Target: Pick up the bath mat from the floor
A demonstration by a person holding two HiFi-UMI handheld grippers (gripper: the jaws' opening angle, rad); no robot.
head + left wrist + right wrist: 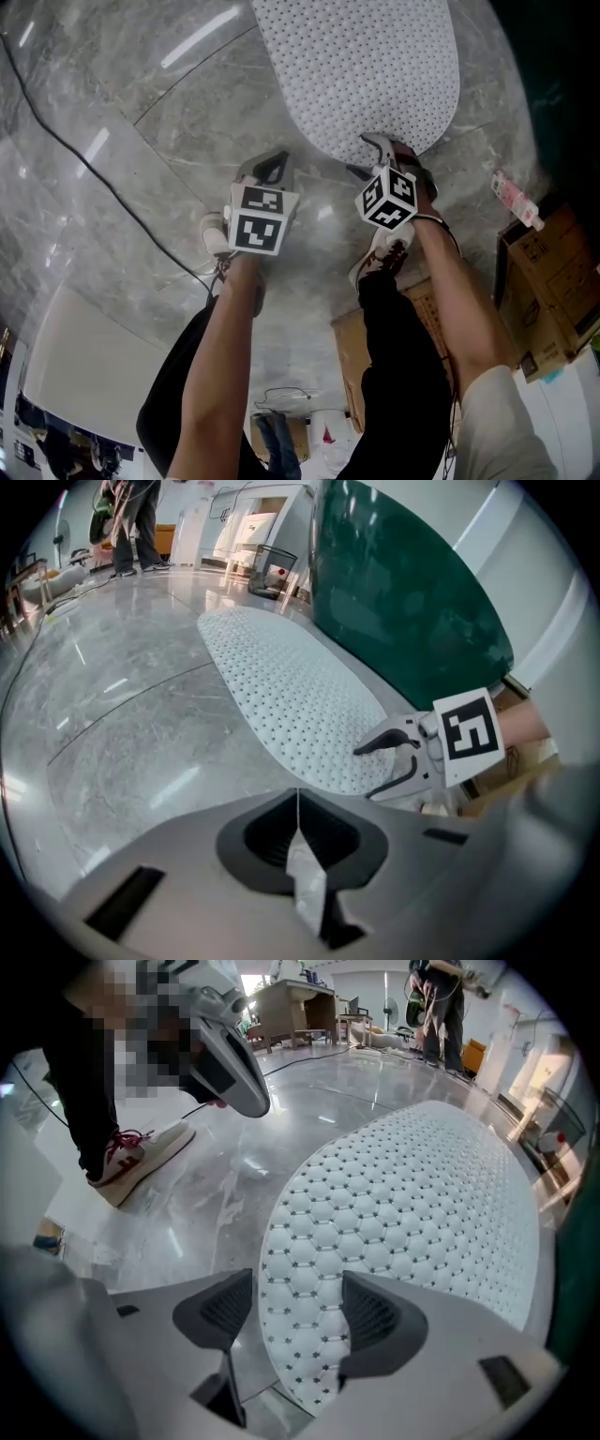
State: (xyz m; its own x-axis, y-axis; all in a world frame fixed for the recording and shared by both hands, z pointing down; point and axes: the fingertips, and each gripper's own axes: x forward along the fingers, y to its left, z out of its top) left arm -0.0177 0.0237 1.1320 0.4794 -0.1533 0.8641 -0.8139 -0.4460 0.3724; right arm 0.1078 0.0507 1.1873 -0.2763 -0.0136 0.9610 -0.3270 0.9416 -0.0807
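Fingers (380, 1321) of the right gripper (298, 1288) stand spread, near edge of the mat (412, 1194) between them, not pinched. Left gripper (298, 803) fingers pressed together, short of the mat. Mat lies flat on the floor (216, 1180) ahead of both; grasp and lift remain.

Counts, head view. White oval perforated rubber bath mat (361, 66): one, at 12 o'clock. Grey two-jaw grippers: two, left gripper (274, 165) and right gripper (368, 157), mid-frame. Black-and-white marker cubes: two, left cube (260, 217) and right cube (388, 200), one per gripper. White lace-up sneakers: two, left sneaker (214, 234) at 9 o'clock of the left cube, right sneaker (380, 255) at 6 o'clock of the right cube. Brown cardboard boxes: at least two, open box (551, 281) at 4 o'clock, second box (349, 361) at 6 o'clock, partly behind the legs. Thin black cable (84, 159): one, at 10 o'clock. Pink-and-white packet (516, 199): one, at 3 o'clock.
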